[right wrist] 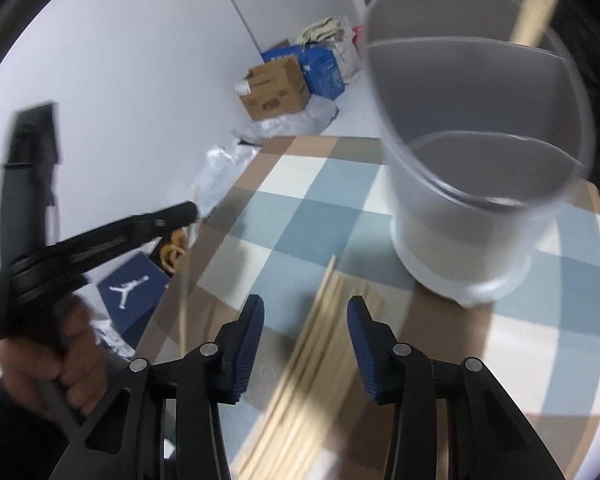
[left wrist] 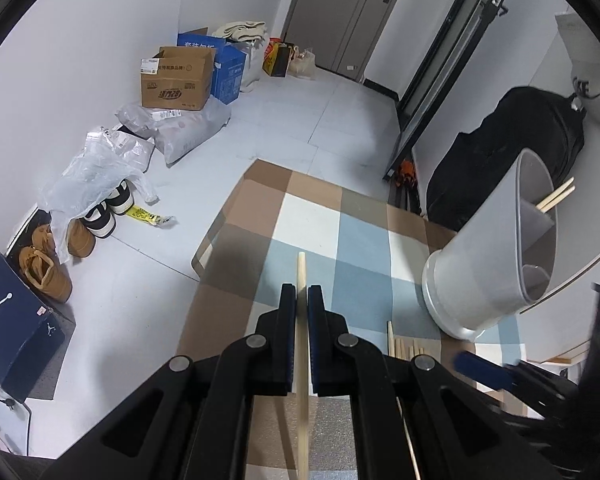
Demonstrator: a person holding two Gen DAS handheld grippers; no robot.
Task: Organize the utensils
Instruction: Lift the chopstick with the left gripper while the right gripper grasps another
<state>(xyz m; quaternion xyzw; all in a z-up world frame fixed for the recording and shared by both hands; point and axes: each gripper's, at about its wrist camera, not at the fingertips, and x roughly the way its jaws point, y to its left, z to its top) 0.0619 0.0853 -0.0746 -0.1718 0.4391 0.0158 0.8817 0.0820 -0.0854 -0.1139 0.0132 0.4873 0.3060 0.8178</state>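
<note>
My left gripper (left wrist: pixel 302 294) is shut on one wooden chopstick (left wrist: pixel 302 344) and holds it above the checked tablecloth (left wrist: pixel 320 224); it also shows in the right wrist view (right wrist: pixel 188 212). A grey divided utensil holder (left wrist: pixel 496 256) stands on the table to its right, with two chopsticks (left wrist: pixel 556 196) in one compartment. My right gripper (right wrist: pixel 305 312) is open, over a pile of several loose chopsticks (right wrist: pixel 316 344) lying on the cloth. The holder (right wrist: pixel 480 168) is just ahead and to its right.
The table edge runs along the left of the cloth. On the floor to the left lie cardboard boxes (left wrist: pixel 178 78), plastic bags (left wrist: pixel 100 172), shoes (left wrist: pixel 48 264) and a blue shoe box (left wrist: pixel 16 320). A black bag (left wrist: pixel 508 152) sits behind the holder.
</note>
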